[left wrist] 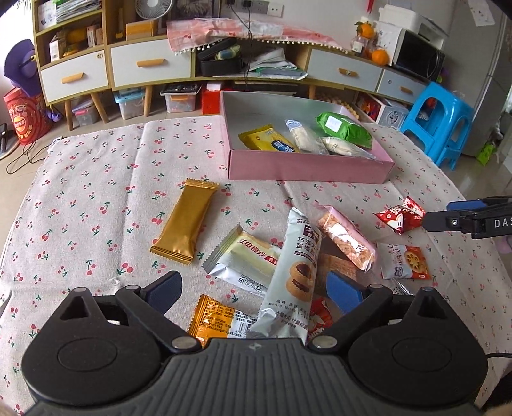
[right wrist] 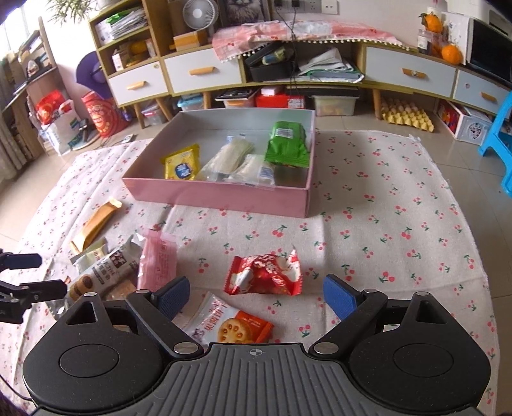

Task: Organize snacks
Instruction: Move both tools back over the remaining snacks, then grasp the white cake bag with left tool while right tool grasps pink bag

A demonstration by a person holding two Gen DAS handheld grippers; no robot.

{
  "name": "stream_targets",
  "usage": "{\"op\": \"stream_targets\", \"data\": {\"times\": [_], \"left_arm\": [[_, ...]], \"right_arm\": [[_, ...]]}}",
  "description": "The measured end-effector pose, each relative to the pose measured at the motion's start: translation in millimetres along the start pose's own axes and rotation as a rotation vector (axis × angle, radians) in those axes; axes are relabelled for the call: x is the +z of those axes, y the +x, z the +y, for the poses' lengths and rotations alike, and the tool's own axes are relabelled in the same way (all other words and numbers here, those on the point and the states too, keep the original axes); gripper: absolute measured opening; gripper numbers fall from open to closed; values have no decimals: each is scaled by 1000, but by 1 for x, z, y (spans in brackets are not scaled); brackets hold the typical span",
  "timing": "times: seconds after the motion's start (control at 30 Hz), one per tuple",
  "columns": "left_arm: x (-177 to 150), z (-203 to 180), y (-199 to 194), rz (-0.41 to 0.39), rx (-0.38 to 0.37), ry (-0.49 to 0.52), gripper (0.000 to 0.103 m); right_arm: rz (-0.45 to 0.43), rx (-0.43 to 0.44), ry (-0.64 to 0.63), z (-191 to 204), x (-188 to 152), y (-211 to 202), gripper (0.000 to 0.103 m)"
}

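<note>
1. Soft, even daylight fills the room, brightest at the window (right wrist: 12, 28) on the far left.
2. Shadows are faint; only a thin one hugs the pink box (right wrist: 224, 195).
3. Glare shines off the gold wrapper (left wrist: 184, 220).
4. Fisheye bends the cabinet (left wrist: 179, 64); corners go black.
5. Focus is sharp mid-frame.

"DAS" on right claw (left wrist: 430, 220), "巧克力" on grey cookie packet (left wrist: 292, 272)

Flat fabric tablecloth (right wrist: 384, 198): cream, red cherry print, green stems.
Shallow cardboard box (right wrist: 217, 195): pink outside, grey-white inside.
Long foil snack bar wrapper (left wrist: 184, 220): plain gold.
Crinkled green snack bag (right wrist: 288, 144): white label.
Small puffy snack packet (right wrist: 264, 275): red, white markings.
Gripper finger pads (right wrist: 339, 296): blue.
</note>
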State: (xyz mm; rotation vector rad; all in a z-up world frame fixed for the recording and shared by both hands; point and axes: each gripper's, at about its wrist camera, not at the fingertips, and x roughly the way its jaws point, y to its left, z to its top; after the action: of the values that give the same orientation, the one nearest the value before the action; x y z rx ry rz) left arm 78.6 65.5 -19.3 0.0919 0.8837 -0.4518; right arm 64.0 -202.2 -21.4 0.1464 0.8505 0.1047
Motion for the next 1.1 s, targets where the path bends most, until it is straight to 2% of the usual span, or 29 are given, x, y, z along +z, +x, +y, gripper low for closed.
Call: {"op": "stream_targets", "data": {"times": [0.17,0.37,0.6,0.7,0.93,1.1], "left_arm": [[-4,-16,4,-4,-36,66,86],[-10,-32,11,13,-36,142,75],[-10,-32,18,23,-25,130,60],[-9,-30,19,22,-17,108,53],[-5,-29,23,27,-10,79,49],[-2,-26,23,27,-15,60,39]], "right_arm": [[7,143,-22,17,-2,8,92],[76,231,-46,34,-10,26,92],[127,261,-11,41,-12,45,92],[129,248,-5,42,-10,50,92],[145,255,67,40,-4,62,91],[146,235,56,43,-3,67,90]]}}
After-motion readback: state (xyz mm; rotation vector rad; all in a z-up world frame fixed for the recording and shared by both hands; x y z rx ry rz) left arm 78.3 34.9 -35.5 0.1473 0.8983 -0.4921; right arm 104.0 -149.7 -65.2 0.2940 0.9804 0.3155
